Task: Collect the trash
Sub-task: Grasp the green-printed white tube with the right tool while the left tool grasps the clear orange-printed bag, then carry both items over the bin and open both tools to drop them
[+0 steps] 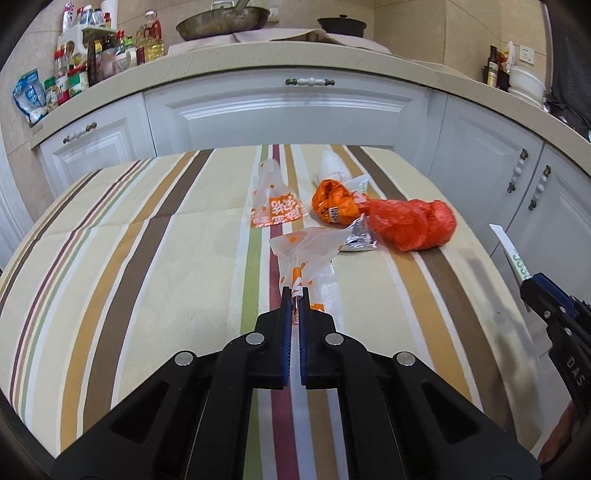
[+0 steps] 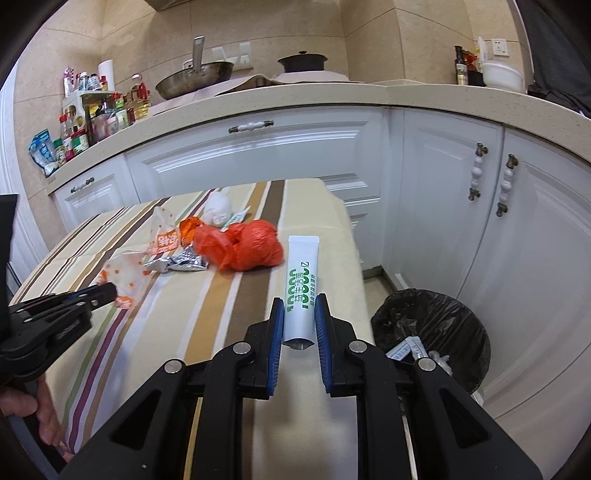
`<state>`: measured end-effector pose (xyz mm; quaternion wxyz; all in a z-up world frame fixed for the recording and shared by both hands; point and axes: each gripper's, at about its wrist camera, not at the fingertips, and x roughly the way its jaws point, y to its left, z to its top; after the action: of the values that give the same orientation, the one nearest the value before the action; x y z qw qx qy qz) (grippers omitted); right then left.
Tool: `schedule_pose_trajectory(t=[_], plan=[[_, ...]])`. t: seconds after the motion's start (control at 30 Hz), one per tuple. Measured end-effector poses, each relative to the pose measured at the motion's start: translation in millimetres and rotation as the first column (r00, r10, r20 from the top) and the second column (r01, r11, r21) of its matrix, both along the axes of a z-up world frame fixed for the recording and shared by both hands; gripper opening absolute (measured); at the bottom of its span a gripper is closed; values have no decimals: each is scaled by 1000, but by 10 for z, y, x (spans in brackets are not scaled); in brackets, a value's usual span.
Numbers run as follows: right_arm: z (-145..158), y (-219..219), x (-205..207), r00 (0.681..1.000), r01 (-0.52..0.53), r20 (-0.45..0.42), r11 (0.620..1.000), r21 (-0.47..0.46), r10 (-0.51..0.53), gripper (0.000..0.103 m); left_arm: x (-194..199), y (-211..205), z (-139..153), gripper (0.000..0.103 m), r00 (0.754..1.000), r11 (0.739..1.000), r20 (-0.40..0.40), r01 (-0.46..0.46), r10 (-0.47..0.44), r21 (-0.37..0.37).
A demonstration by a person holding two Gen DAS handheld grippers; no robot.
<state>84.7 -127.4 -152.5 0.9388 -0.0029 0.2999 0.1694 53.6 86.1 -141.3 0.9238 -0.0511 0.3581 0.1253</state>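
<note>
My left gripper (image 1: 294, 295) is shut on the corner of a clear plastic wrapper with orange dots (image 1: 308, 249), which lifts off the striped tablecloth (image 1: 147, 258). The same wrapper (image 2: 127, 277) and left gripper (image 2: 110, 290) appear at the left of the right wrist view. My right gripper (image 2: 299, 308) is shut on a white toothpaste tube with green print (image 2: 301, 275), held above the table's right edge. Further back lie a second orange-printed wrapper (image 1: 275, 203), an orange packet (image 1: 334, 201), a silver foil wrapper (image 1: 358, 238), a red plastic bag (image 1: 413, 223) and a white wad (image 1: 332, 166).
A bin lined with a black bag (image 2: 432, 332) stands on the floor right of the table, with scraps inside. White cabinets (image 2: 258, 158) and a counter with bottles (image 1: 107, 59), a pan (image 1: 221, 22) and a pot lie behind. A person's hand (image 2: 22, 410) holds the left tool.
</note>
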Motion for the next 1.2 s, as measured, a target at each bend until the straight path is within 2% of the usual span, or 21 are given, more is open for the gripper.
schedule_pose_trajectory(t=[0.33,0.73,0.97,1.2], plan=[[82,-415,-22,992,112,51,994,-6,-112,18,46,-553,194,3,988,988,42,151,-151,-6],[77,-1159,185,951,300,81,953,-30,-297,18,626,-1601,237,3,943,945,72,326,-324,-16],[-103,-1492,440,931,361,64,932,-35,-359,18,1109,-2187,75,3,928,928,20,372,-371,-17],[-280,-1724,677,923,384,41,923,-32,-383,18,1466,-2541,-110,3,924,925,-46,379,-379,-22]])
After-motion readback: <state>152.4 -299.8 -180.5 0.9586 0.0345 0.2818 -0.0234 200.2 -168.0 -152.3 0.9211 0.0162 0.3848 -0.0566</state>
